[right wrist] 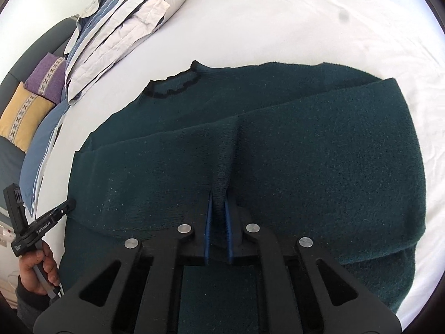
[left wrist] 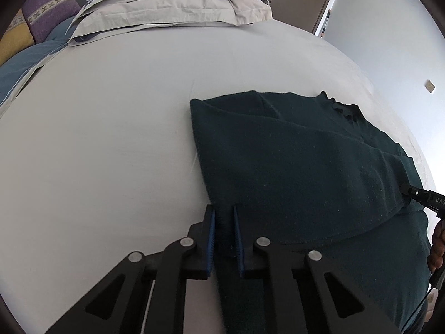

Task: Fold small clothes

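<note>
Green sweater point(right wrist: 306, 153) on white bed point(left wrist: 97, 139); left gripper point(left wrist: 223, 211) and right gripper point(right wrist: 219, 194) each pinch fabric.

sweater point(right wrist: 306, 153): dark green, black collar trim
sheet point(left wrist: 111, 139): white
cushions point(right wrist: 36, 94): purple and yellow, cross-patterned bands
gripper pads point(right wrist: 208, 222): blue

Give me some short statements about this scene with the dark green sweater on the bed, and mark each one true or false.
1. Both grippers pinch the sweater. True: the left gripper and the right gripper each hold its fabric between their fingers.
2. The sweater is red. False: it is dark green.
3. Folded bedding lies beyond the sweater. True.
4. The sweater lies on a wooden table. False: it lies on a white sheet.
</note>
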### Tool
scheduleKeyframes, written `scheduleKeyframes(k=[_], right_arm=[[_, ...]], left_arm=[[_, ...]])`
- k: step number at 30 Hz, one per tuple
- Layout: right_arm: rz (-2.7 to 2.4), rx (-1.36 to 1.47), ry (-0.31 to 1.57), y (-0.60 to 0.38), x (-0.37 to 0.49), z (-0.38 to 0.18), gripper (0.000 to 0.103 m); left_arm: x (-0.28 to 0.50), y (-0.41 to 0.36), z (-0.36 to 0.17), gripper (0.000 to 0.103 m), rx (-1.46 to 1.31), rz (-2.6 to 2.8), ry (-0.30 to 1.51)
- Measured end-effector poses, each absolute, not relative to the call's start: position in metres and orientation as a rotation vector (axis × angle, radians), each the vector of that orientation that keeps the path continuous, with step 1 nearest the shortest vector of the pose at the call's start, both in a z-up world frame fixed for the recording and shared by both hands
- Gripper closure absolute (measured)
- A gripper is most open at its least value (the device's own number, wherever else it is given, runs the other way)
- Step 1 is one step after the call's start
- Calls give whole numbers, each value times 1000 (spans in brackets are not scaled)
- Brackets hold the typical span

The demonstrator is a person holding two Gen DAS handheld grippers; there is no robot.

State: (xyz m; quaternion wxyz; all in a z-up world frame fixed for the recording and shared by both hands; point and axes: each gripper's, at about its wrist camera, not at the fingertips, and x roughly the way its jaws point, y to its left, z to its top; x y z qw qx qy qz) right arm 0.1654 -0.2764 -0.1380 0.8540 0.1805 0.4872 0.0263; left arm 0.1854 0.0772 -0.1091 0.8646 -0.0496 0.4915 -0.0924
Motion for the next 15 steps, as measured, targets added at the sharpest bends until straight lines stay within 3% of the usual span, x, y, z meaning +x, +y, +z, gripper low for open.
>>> scheduleKeyframes(k=[15], right_arm=[[47,454,1044,-292,167,-146,97]], left_arm=[[183,86,-114,92,-106,-165,1015]])
